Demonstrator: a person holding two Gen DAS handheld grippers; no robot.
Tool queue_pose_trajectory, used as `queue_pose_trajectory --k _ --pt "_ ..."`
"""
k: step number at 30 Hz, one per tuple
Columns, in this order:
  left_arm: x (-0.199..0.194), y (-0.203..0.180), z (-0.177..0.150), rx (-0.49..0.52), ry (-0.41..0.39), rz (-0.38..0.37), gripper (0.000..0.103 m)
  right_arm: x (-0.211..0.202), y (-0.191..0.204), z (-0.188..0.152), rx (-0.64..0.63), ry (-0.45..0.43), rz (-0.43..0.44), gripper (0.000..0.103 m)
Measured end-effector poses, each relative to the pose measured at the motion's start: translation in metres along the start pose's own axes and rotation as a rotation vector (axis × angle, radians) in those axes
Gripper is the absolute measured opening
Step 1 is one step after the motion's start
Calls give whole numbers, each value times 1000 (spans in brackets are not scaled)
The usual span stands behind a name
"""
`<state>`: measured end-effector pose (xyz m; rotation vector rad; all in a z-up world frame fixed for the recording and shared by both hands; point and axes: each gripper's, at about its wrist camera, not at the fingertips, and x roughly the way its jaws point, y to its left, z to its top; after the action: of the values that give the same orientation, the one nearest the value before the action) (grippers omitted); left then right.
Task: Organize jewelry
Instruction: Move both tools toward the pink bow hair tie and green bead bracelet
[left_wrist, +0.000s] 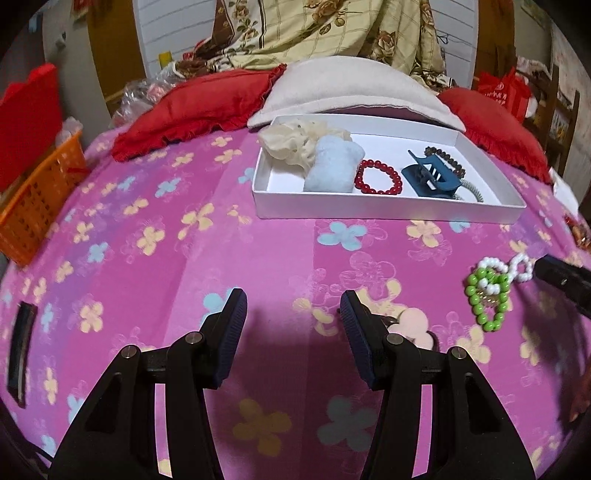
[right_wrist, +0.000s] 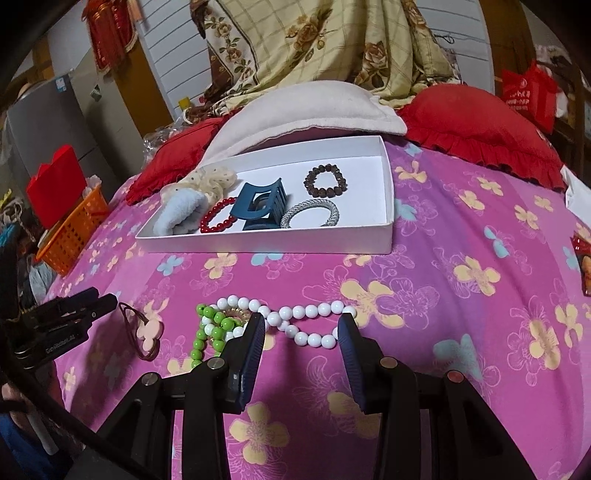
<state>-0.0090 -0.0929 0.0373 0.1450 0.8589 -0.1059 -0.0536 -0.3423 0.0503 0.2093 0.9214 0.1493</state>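
Note:
A white tray lies on the pink flowered bedspread. It holds a cream scrunchie, a light blue scrunchie, a red bead bracelet, a blue hair claw, a brown bead bracelet and a silver bangle. My right gripper is open, its jaws either side of a white bead string tangled with a green bead string. My left gripper is open and empty above the spread, beside a pink flower hair tie.
Red pillows and a beige pillow lie behind the tray. An orange basket stands at the left edge. A dark flat object lies at the left of the spread.

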Motion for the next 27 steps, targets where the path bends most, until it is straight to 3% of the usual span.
queue_pose_trajectory --k 19,27 --pt "-3 -11 -4 48 1 23 52 4 5 -3 -36 4 -20 40" --pt "-9 -5 -1 13 -19 -14 52 -4 9 -1 -6 -27 100 40"
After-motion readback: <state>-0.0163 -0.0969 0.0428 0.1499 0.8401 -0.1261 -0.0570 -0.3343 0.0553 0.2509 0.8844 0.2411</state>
